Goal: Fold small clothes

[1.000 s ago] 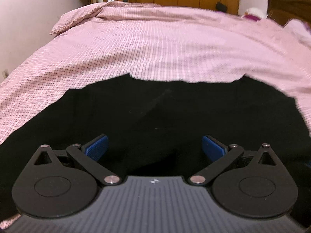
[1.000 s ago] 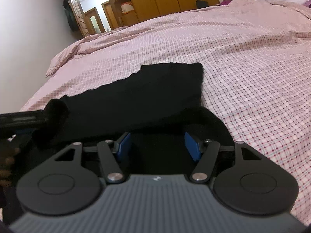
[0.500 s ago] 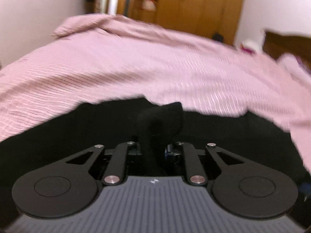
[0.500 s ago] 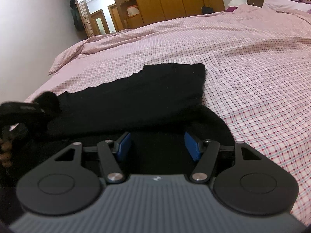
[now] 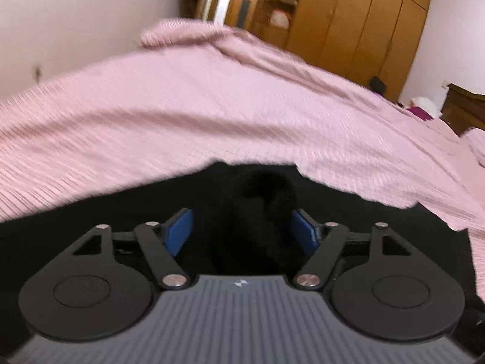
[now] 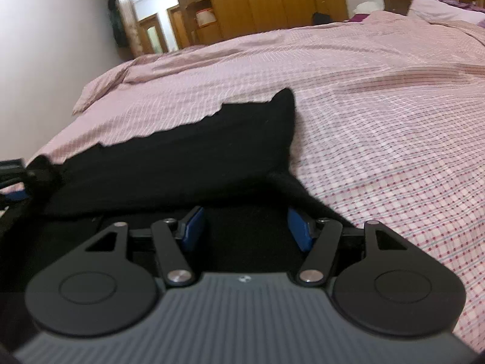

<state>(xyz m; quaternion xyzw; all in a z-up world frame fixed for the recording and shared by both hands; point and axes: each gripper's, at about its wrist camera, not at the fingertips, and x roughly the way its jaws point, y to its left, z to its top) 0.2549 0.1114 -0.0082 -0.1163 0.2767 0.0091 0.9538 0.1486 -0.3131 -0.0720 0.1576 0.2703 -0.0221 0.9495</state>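
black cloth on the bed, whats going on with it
A person with a claw in each hand is folding a black garment on a pink checked bedspread. The left claw has just been opening; a bunched fold of the cloth stands between its blue pads, which look clear of it. The right claw sits open over the garment's near edge, gripping nothing.

Soft indoor light, smeared left feed

My left view streaks the pink bedspread [image 5: 212, 115]; the right is sharper, edges bowed, black garment [image 6: 182, 157] detailless.
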